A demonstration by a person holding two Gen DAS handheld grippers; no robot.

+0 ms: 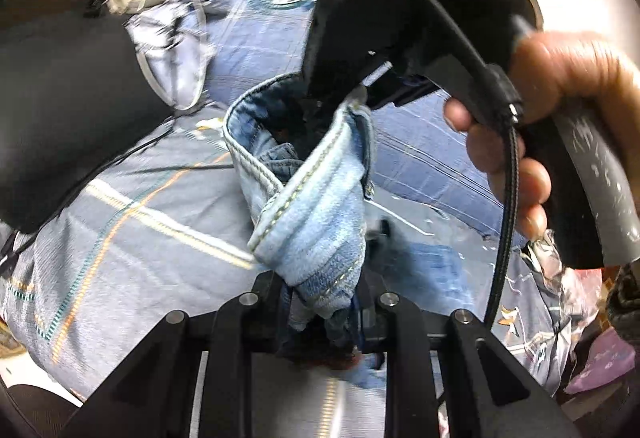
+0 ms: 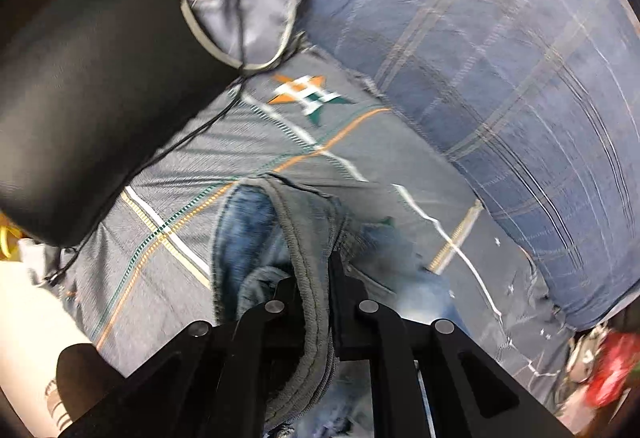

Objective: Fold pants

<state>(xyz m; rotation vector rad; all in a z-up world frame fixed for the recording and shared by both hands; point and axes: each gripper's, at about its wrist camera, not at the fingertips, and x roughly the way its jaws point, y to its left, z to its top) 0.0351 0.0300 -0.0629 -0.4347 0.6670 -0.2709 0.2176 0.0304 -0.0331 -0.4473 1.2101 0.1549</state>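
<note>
A: What lies around the work?

B: A bed under a plaid bedspread (image 2: 256, 174), pale grey-blue with orange, white and teal lines and a star emblem. A darker blue plaid pillow (image 2: 500, 58) sits at the right of the right wrist view. A big black cushion (image 1: 68, 110) bulks at the left, with a thin black cable (image 2: 192, 134) trailing off it across the bedspread. Crumpled grey fabric with a strap lies near the cushion's top.

A: And the jeans?

B: The light-blue jeans (image 1: 308, 206) are lifted off the bed, strung between the two grippers.

A: How do the grippers stand?

B: The left gripper (image 1: 320, 302) has its fingers pressed onto a bunched fold of denim. The right gripper (image 2: 316, 294) pinches a stitched edge of the jeans that runs down between its fingers. In the left wrist view the right gripper (image 1: 360, 94) shows from outside, clamped on the upper hem, with the person's right hand (image 1: 532, 142) wrapped round its handle.
</note>
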